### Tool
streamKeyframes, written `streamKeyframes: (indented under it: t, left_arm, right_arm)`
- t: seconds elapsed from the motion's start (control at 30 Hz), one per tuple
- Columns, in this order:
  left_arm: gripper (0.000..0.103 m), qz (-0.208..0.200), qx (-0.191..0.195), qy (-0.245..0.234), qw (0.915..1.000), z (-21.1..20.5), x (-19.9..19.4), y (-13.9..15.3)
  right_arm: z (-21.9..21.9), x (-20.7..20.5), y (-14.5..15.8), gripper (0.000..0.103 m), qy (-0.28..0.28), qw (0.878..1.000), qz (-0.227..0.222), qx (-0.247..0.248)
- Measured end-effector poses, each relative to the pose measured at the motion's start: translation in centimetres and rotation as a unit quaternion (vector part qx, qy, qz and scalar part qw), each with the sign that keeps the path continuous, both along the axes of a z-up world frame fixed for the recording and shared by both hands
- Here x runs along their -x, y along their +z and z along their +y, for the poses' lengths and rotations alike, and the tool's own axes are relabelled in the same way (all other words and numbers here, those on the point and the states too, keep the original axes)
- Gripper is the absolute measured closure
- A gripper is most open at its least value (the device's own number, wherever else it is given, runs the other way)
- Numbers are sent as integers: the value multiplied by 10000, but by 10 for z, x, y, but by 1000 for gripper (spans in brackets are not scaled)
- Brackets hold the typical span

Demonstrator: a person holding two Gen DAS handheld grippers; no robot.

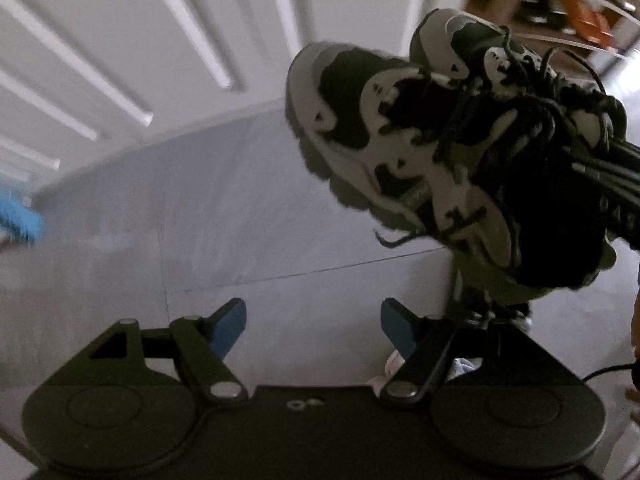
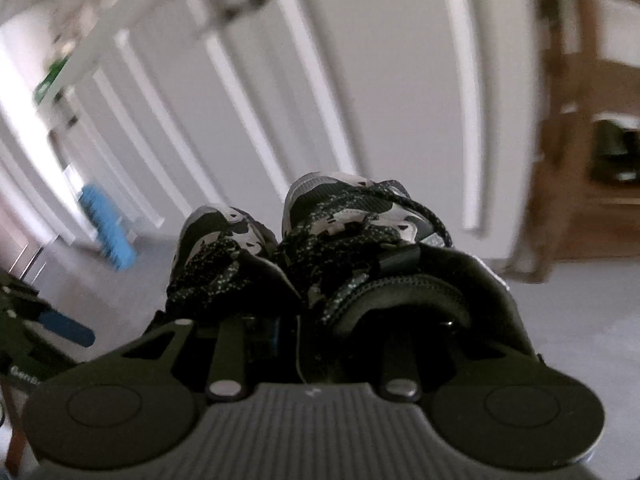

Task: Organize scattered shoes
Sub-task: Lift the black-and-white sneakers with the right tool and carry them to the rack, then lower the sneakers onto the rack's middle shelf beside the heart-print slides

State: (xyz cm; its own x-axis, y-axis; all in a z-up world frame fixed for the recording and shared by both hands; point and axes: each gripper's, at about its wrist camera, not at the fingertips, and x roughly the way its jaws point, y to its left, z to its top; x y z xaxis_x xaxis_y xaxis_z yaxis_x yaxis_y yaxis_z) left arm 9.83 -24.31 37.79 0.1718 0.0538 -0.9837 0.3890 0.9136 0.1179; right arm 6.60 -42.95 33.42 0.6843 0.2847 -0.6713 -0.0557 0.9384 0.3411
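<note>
my right gripper clenches both sneakers by their collars, aloft over the floor; my left gripper hangs released. one could slip and drop.

Black-and-grey sneaker pair, airborne together

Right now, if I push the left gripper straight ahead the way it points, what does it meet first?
Nothing close. The left gripper is open and empty, aimed at bare grey floor, then the white panelled door. The sneaker pair hangs off to its right, probably outside that line, though depth is unclear.
</note>
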Motion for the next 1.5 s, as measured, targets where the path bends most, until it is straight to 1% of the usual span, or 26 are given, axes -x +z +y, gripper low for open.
streamKeyframes:
  t: [0.1,0.13,0.17,0.2,0.27,0.3,0.37,0.43,0.5,0.53,0.63,0.67,0.77,0.8,0.83,0.93,1.03,1.1,1.2,1.33,1.4,1.5]
  left_arm:
    - [29,33,74,-287,9996,-31,3,16]
    - [29,34,94,-427,9990,-46,6,21]
    - [29,35,114,-566,9983,-61,8,25]
    - [29,32,125,-706,9974,-77,10,30]
    - [29,-23,99,-1024,9947,-120,8,35]
    - [29,-39,115,-1059,9943,-130,9,36]
    - [29,-113,210,-1174,9928,-174,6,39]
    - [29,-164,295,-1109,9933,-216,-2,39]
    - [29,-216,292,-936,9949,-247,-13,36]
    - [29,-254,278,-822,9959,-264,-22,33]
    - [29,-356,239,-487,9979,-313,-46,27]
    - [29,-348,230,-395,9984,-320,-51,28]
    - [29,-259,241,47,9994,-356,-63,23]
    - [29,-220,245,184,9993,-368,-67,19]
    - [29,-175,237,261,9992,-377,-71,13]
    - [29,-38,215,492,9986,-403,-82,-4]
    - [29,83,220,528,9983,-426,-89,-18]
    - [29,116,165,471,9987,-432,-93,-31]
    - [29,146,34,365,9992,-440,-102,-50]
    - [29,195,-6,306,9993,-453,-111,-60]
    - [29,237,-8,297,9993,-464,-114,-54]
    - [29,292,-57,225,9993,-464,-126,-57]
  right_arm:
    - [-37,10,34,71,-587,9982,39,-72]
    - [-45,13,41,71,-695,9975,39,-78]
    - [-67,17,56,71,-962,9953,32,-84]
    - [-77,18,62,71,-1077,9941,25,-86]
    - [-99,18,75,71,-1313,9913,0,-78]
    - [-119,20,83,71,-1456,9893,-32,-14]
    - [-159,25,93,71,-1630,9865,-79,120]
    - [-197,26,98,71,-1734,9845,-111,227]
    - [-232,22,100,71,-1759,9839,-124,300]
    - [-238,22,100,71,-1757,9839,-124,312]
    - [-298,16,91,71,-1628,9862,-70,279]
    - [-318,15,87,71,-1576,9872,-49,250]
    - [-379,-10,72,71,-1332,9909,86,178]
    - [-406,-24,63,71,-1221,9923,115,170]
    - [-410,-26,60,71,-1192,9926,118,175]
    - [-450,-53,41,71,-1013,9945,59,245]
    - [-470,-70,23,71,-1048,9943,-103,172]
    - [-478,-82,11,71,-1136,9934,-152,99]
    - [-488,-107,-6,71,-1366,9905,-107,-143]
    - [-489,-133,-14,71,-1499,9882,-175,-267]
    - [-486,-157,-17,71,-1598,9867,-209,-229]
    - [-478,-192,-23,71,-1762,9839,-242,-146]
